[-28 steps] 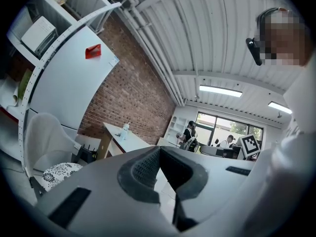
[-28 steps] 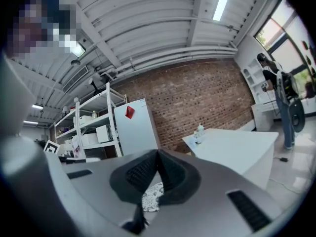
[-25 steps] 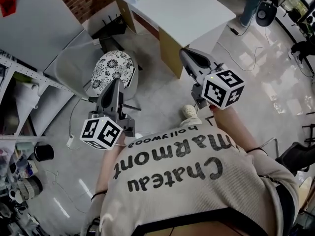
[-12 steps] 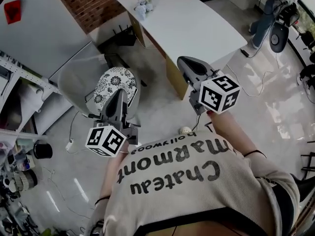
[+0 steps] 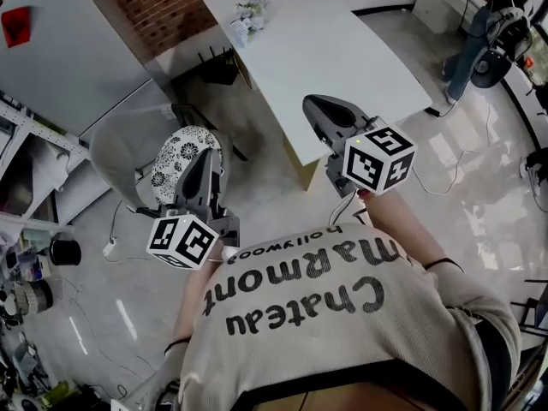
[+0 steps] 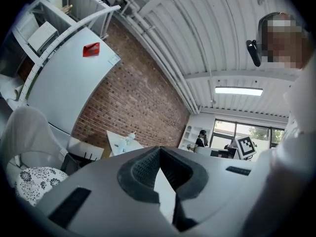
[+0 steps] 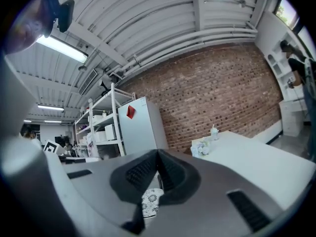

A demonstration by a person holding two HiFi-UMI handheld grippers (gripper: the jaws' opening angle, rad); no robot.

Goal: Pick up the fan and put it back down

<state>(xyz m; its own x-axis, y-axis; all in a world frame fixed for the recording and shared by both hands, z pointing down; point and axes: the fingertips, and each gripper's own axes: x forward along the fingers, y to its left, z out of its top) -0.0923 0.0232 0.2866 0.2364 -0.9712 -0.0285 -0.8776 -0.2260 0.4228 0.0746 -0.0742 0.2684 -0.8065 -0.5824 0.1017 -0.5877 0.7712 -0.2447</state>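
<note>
Holding two grippers, left gripper (image 5: 200, 153) and right gripper (image 5: 313, 104), fingers closed, empty, one white table (image 5: 342, 50), one floral chair (image 5: 171, 161).

Open-plan lab or studio office. Bare brick wall (image 5: 158, 7) at 12 o'clock, long white table (image 5: 342, 50) at 1, white metal shelving (image 5: 38, 135) crowded with gear at 9, loose cables (image 5: 112, 225) across polished floor (image 5: 274, 187), strip lights (image 6: 238, 90) overhead.

Brick wall (image 5: 158, 7), white table (image 5: 342, 50), glossy floor (image 5: 265, 187)
</note>
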